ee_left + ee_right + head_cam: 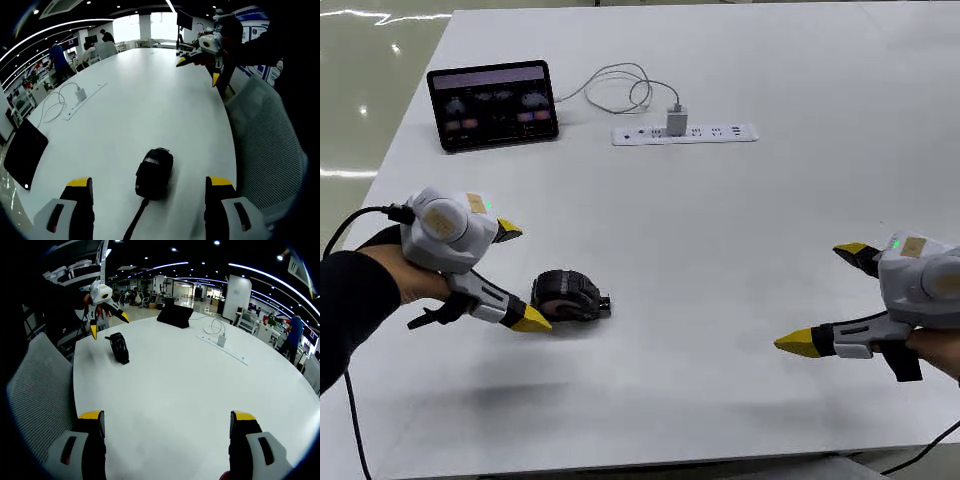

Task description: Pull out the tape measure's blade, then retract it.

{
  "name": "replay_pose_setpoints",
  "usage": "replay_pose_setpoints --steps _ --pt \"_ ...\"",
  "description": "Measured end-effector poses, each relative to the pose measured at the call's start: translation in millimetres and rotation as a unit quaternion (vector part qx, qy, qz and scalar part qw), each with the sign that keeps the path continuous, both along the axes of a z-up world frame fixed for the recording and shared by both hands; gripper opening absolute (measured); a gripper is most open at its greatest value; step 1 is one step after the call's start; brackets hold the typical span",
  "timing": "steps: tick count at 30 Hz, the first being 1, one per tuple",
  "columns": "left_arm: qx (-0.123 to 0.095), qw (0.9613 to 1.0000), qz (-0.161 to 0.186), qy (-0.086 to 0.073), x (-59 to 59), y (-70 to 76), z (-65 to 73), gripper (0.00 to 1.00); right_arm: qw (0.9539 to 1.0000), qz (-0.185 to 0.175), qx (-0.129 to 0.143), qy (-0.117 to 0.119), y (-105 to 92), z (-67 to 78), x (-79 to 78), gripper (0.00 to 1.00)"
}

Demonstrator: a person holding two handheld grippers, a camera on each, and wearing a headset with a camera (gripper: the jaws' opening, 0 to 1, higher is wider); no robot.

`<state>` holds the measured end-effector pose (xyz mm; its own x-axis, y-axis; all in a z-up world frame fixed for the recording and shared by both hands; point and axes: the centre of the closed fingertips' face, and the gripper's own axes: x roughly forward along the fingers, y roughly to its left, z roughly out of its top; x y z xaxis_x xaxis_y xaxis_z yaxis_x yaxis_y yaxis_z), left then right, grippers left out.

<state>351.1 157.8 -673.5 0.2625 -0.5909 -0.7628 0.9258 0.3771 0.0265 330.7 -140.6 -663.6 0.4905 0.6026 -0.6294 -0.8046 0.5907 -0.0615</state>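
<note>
1. Wide apart at the left gripper (523, 276), both yellow fingertips (534, 321) clear of any grip; nothing held.
2. Straight ahead of that gap, just past the tips: the tape measure (568, 295), flat on the white table (720, 230), close to the lower tip but seemingly not touching it.
3. From the left gripper view, long axis roughly in line with the jaws, a dark strap (134, 220) trailing back between them.
4. On the far side of the case, toward the right gripper (820, 296): a small tab (605, 301), probably the blade's hook.
5. Equally wide apart at the right gripper, empty, well away across the table.
6. Judged nearer by far: the left, for clamping the case; the right then free to cross over for the hook. Blade not yet drawn.
</note>
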Motion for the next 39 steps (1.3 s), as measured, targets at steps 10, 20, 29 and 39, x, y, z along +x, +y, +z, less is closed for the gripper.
replay_pose_setpoints --steps 10,20,29,39 --pt "0.033 0.9979 -0.050 0.026 -3.9 -12.7 -15.4 0.75 0.9998 0.020 0.008 -0.001 18.8 1.3 12.0 1.00" --pt "0.067 0.9933 -0.091 0.026 -4.1 -21.4 -24.1 0.58 0.9992 0.039 0.007 0.000 29.4 0.7 15.1 1.00" --pt "0.089 0.9901 -0.100 0.042 -2.8 -24.7 -41.7 0.41 0.9986 0.052 0.010 0.004 38.6 -1.7 14.5 1.00" --pt "0.111 0.9867 -0.115 0.031 -2.7 -23.4 -43.8 0.31 0.9945 0.104 0.013 0.006 70.6 -7.2 16.6 0.98"
